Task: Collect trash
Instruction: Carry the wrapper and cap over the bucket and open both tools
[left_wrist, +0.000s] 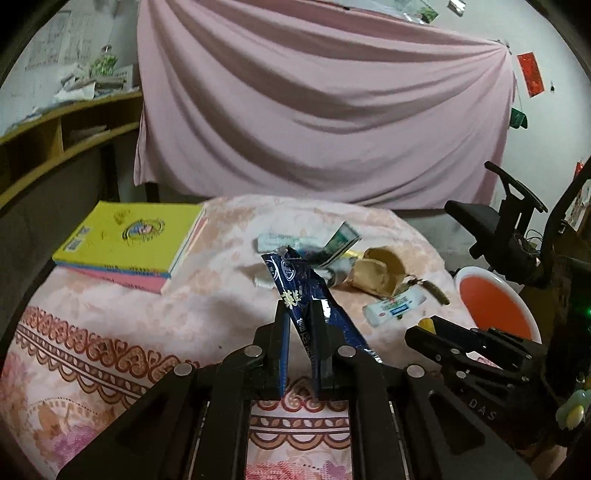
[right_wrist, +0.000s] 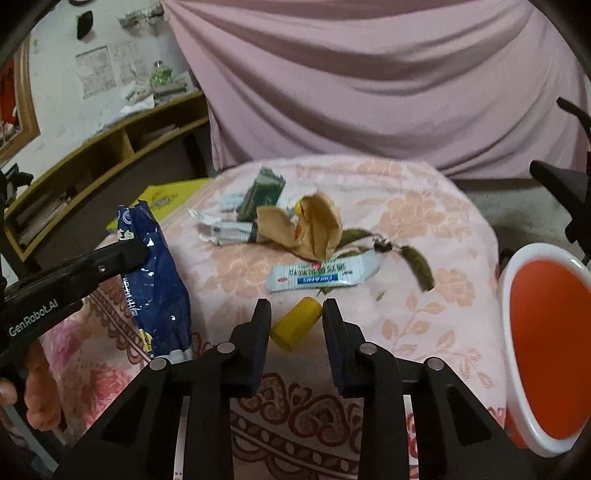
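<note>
Left claw (left_wrist: 299, 314) pinching crinkly blue foil wrapper (left_wrist: 295, 280); right claw (right_wrist: 295, 314) spread around stubby yellow cap (right_wrist: 295, 326).

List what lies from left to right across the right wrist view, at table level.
Left claw shut on the blue snack wrapper → yellow cap between the right claw's open fingers → white tube → dark green pod → orange bin with white rim.

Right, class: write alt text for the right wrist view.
The right gripper brackets a yellow cap on a pink cloth, pads not pressing. The left gripper holds a blue wrapper; an orange bin stands right.
</note>
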